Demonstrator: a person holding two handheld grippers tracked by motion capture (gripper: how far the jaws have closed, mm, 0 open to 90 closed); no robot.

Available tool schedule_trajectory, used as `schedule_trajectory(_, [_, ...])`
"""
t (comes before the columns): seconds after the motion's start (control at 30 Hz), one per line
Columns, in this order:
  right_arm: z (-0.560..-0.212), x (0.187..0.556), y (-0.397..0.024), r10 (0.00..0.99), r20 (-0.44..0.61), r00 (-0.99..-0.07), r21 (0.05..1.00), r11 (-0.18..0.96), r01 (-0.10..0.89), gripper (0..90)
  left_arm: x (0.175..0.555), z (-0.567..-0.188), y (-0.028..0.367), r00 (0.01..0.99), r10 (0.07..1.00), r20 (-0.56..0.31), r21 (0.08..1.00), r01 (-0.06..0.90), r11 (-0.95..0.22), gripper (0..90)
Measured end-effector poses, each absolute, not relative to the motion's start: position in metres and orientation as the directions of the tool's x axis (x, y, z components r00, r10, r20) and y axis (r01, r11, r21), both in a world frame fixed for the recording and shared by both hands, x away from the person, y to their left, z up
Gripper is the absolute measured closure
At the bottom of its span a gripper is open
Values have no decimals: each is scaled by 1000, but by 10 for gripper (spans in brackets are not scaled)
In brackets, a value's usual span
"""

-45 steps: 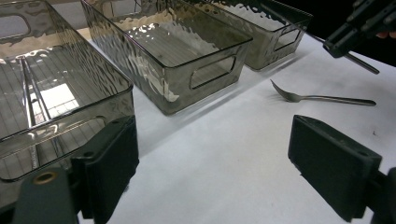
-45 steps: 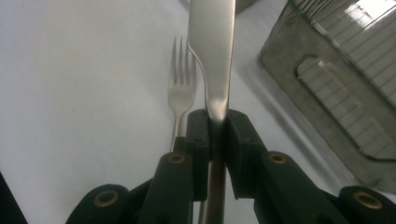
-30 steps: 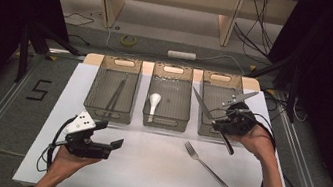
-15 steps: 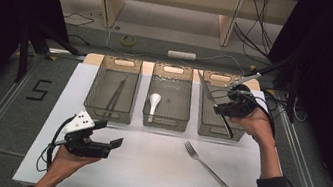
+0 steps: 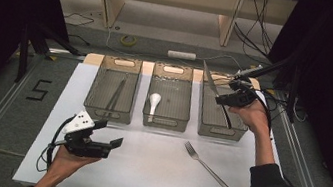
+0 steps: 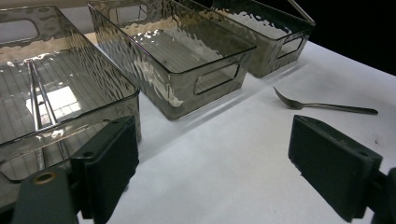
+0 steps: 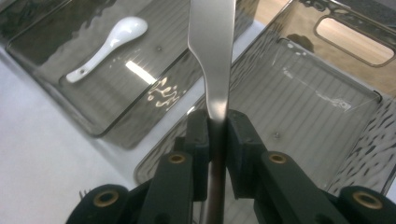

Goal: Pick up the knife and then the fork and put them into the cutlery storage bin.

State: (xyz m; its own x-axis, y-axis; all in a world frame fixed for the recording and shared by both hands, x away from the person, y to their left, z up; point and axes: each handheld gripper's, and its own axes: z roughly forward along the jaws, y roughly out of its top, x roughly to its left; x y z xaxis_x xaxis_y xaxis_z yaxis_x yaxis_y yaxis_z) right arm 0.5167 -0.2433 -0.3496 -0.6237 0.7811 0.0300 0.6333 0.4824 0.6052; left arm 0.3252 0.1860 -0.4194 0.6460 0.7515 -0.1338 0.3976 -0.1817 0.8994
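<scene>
My right gripper [image 5: 224,98] is shut on a silver table knife [image 5: 211,82] and holds it tilted above the right smoked-plastic bin [image 5: 221,131]. In the right gripper view the knife [image 7: 212,51] runs up from between the closed pads of the right gripper [image 7: 217,135], over that bin [image 7: 303,93]. A white spoon [image 5: 154,102] lies in the middle bin [image 5: 162,122]. A pair of metal chopsticks [image 5: 116,95] lies in the left bin [image 5: 105,113]. A fork [image 5: 206,165] rests on the white mat. My left gripper [image 5: 108,133] stands open and empty near the mat's front left.
The three bins stand in a row across the far half of the white mat [image 5: 152,172]. Metal rails run along both sides of the table. In the left gripper view the fork [image 6: 322,106] lies beyond the open left gripper [image 6: 219,168].
My right gripper has carried the knife toward the far side of the table, over the back of the right bin. The left gripper has stayed still.
</scene>
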Motion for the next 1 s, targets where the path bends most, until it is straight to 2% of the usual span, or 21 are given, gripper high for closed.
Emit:
schedule_trajectory(0.53, [-369,537,-256,859,39,-510,614,382,690,808,325,-419,185,648,750,-128,900,394,-187,154])
schedule_trajectory(1.0, [-403,538,-255,872,52,-486,585,368,723,808,325,-420,185,647,752,-129,899,396,-186,155])
